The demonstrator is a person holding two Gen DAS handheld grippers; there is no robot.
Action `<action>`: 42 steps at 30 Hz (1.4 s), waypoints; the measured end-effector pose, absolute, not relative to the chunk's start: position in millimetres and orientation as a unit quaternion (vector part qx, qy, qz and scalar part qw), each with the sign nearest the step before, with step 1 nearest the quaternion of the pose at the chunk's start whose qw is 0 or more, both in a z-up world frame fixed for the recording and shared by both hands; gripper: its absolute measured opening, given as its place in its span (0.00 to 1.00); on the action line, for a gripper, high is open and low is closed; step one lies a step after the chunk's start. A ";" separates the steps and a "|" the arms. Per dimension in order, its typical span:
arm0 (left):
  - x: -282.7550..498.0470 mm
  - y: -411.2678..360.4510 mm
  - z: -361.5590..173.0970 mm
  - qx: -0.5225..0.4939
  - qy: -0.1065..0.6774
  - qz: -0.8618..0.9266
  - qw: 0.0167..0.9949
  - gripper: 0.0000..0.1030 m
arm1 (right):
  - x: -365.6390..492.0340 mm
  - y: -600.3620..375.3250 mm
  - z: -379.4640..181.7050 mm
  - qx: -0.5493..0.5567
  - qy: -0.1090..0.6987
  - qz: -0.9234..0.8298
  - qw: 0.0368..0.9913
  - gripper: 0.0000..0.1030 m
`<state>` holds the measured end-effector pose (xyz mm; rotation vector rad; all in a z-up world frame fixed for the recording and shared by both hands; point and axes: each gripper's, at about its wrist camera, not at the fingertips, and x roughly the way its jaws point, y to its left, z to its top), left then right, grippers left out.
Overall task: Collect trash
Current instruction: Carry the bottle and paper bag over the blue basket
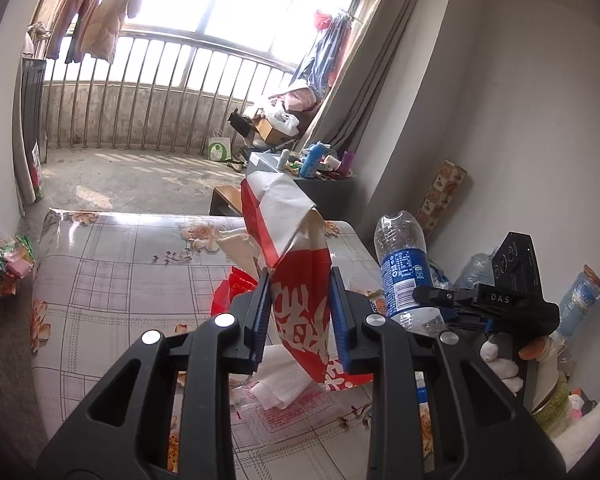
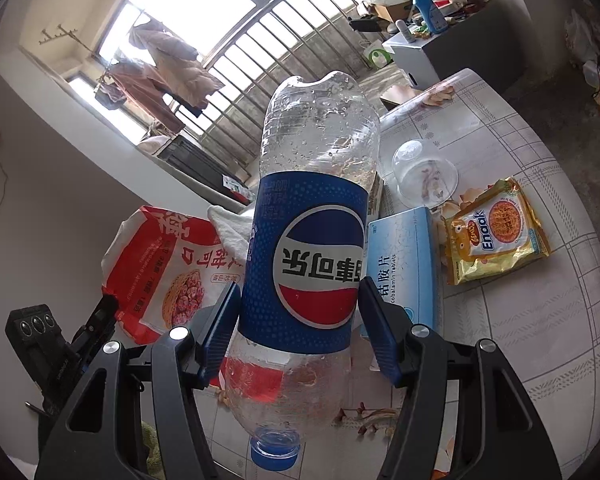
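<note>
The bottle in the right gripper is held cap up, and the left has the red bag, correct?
Not quite. The right wrist view shows the bottle in the right gripper upside down, blue cap at the bottom. The rest holds: the left gripper has the red bag.

Pepsi bottle (image 2: pixel 308 248): blue label, Pepsi globe logo, Chinese characters, all upside down. Yellow snack packet (image 2: pixel 496 232): "Enaak". Light blue medicine box (image 2: pixel 410 260): Chinese characters, partial "cobalamin Tablets". Red snack bag (image 2: pixel 168 268): large Chinese characters, unread. Black device (image 1: pixel 504 300) beside bottle: "DAS".
</note>
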<state>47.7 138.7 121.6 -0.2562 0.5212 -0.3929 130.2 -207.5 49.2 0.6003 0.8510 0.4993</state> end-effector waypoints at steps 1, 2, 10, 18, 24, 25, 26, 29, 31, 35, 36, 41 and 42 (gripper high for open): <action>47.7 142.0 126.1 -0.127 0.259 -0.196 0.937 0.25 | 128.0 -209.1 49.7 0.286 0.399 0.237 0.838 0.58; 46.1 145.0 129.9 -0.125 0.263 -0.198 0.936 0.25 | 125.7 -211.4 49.7 0.289 0.397 0.237 0.838 0.58; 24.7 161.2 169.8 -0.088 0.245 -0.163 0.952 0.25 | 107.3 -234.2 46.0 0.312 0.376 0.233 0.841 0.58; 27.3 117.6 182.5 -0.079 0.238 -0.201 0.947 0.25 | 76.6 -281.4 49.9 0.335 0.337 0.207 0.855 0.58; 51.5 37.3 184.1 -0.027 0.229 -0.257 0.939 0.25 | 33.7 -354.8 56.0 0.358 0.284 0.119 0.881 0.58; 56.8 19.8 182.0 -0.015 0.230 -0.269 0.935 0.25 | 25.0 -369.0 55.8 0.365 0.275 0.102 0.884 0.58; 63.5 3.6 179.7 -0.006 0.235 -0.284 0.930 0.25 | 15.8 -383.2 55.4 0.371 0.267 0.085 0.885 0.58; 87.3 -48.1 170.5 0.009 0.259 -0.327 0.909 0.25 | -12.4 -423.8 53.0 0.388 0.243 0.028 0.888 0.58; 102.5 -85.4 161.3 0.021 0.276 -0.356 0.892 0.25 | -31.5 -447.7 51.3 0.399 0.226 -0.006 0.889 0.58; 125.3 -173.6 141.8 0.054 0.310 -0.411 0.856 0.25 | -62.6 -484.7 49.7 0.410 0.197 -0.068 0.888 0.58; 128.7 -197.5 135.0 0.065 0.319 -0.423 0.846 0.25 | -69.3 -492.8 47.7 0.413 0.191 -0.080 0.887 0.58; 146.7 -313.4 90.2 0.168 0.343 -0.452 0.806 0.26 | -84.6 -527.6 30.3 0.427 0.186 -0.118 0.877 0.58; 148.9 -332.8 76.8 0.184 0.353 -0.455 0.797 0.26 | -83.6 -531.2 23.6 0.429 0.191 -0.121 0.874 0.58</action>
